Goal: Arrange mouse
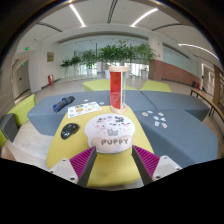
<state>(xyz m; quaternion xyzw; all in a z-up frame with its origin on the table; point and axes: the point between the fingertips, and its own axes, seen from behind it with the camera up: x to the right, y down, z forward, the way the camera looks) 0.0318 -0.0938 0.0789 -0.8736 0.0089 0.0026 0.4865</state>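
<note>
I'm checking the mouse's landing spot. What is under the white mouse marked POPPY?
The white mouse sits between the hand-held gripper fingers, above a yellow table. Directly beneath it is covered; contact with the table cannot be told.
</note>
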